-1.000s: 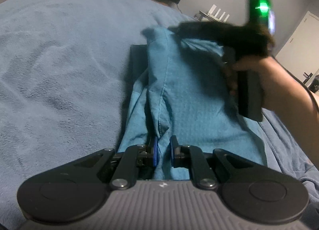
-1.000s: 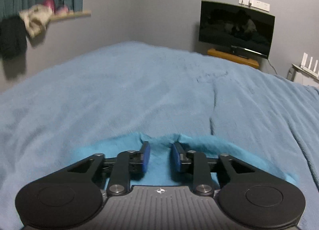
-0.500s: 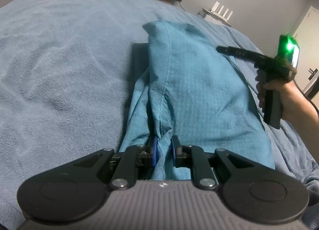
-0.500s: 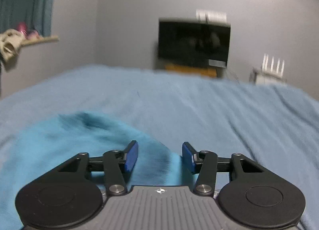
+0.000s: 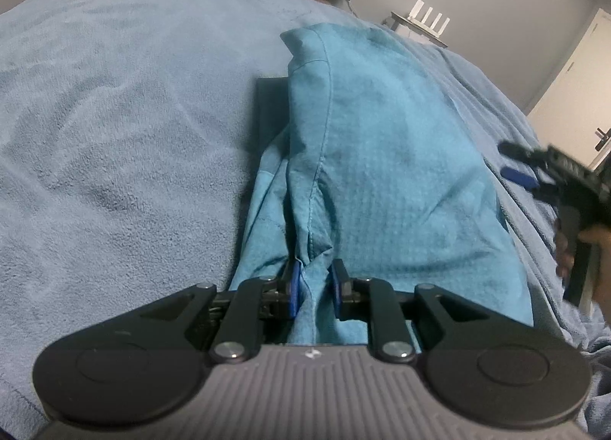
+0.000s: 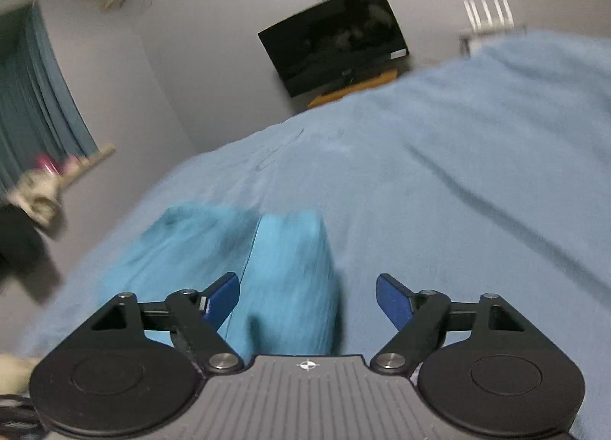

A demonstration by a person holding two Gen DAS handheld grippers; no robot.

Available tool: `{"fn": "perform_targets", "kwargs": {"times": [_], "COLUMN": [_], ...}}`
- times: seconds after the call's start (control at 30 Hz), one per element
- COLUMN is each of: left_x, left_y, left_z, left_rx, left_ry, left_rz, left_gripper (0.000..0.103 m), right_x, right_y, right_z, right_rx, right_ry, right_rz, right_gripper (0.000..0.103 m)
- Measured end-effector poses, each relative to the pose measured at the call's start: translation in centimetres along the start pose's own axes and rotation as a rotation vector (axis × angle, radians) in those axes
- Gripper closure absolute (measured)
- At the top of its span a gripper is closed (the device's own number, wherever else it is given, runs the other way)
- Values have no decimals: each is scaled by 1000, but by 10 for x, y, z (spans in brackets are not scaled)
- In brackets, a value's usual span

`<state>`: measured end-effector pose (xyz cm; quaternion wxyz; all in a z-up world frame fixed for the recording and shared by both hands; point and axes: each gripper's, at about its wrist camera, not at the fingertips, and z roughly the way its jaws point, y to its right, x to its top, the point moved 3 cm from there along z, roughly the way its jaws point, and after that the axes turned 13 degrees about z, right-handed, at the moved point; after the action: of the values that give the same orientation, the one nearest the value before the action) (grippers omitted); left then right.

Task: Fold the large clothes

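Observation:
A teal garment (image 5: 382,157) lies folded lengthwise on the light blue blanket (image 5: 114,115) of a bed. My left gripper (image 5: 314,289) is shut on a bunched fold at the garment's near edge. My right gripper (image 6: 307,300) is open and empty, tilted, just above the garment's near end (image 6: 282,279). It also shows in the left wrist view (image 5: 534,172) at the garment's right side, held by a hand.
A dark flat object (image 5: 269,115) pokes out from under the garment's left side. A black TV (image 6: 336,39) hangs on the far wall, a white router (image 5: 427,18) stands on a side table, and a shelf with clothes (image 6: 38,195) is at the left.
My right gripper let go of the garment's far end, opened wide and swung back to the garment's right side. My left gripper kept its hold and stayed in place.

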<state>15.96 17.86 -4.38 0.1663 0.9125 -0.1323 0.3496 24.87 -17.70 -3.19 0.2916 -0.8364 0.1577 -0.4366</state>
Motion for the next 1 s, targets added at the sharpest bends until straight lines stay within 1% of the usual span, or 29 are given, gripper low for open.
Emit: {"fn": "perform_targets", "kwargs": {"times": [0.07,0.1,0.13,0.17,0.23,0.37,0.5,0.6,0.7,0.77,0.8,0.87,0.93,1.0], "left_x": [0,1,1,0,0,0,2,2,2,4,6,12,18,22], "left_y": [1,1,1,1,-1,-2,-2,-4,-3,0,3,10,17,20], "left_z": [0,0,0,1,1,1,5,9,6,0,-4,-14,-27,-37], "left_rx": [5,7,9,10,8,15,38,37,40,52,68,121,177,174], "left_ry": [-1,-2,-2,-2,-1,12,31,29,25,33,46,98,186,262], "left_rz": [2,3,4,4,0,-2,-1,-6,0,10,19,52,85,94], "left_gripper": [88,88,88,88,87,86,85,84,82,81,79,71,56,51], "right_x": [-11,-17,-22,-26,-28,-20,-4,5,11,10,8,1,-13,-29], "right_y": [-6,-12,-17,-22,-31,-32,-35,-31,-24,-19,-20,-31,-48,-57], "right_z": [-5,-3,1,5,15,41,75,87,83,71,62,45,23,4], "right_rx": [-18,-14,-14,-19,-13,-41,-93,-100,-61,-47,-38,-15,20,42], "right_ry": [26,17,1,-12,0,-3,-1,-9,-16,-1,15,24,11,-47], "right_rz": [-61,-92,-116,-133,-131,-86,-9,25,123,193,188,94,-60,-155], "right_gripper": [22,23,25,29,29,32,30,30,34,40,44,45,44,44]}}
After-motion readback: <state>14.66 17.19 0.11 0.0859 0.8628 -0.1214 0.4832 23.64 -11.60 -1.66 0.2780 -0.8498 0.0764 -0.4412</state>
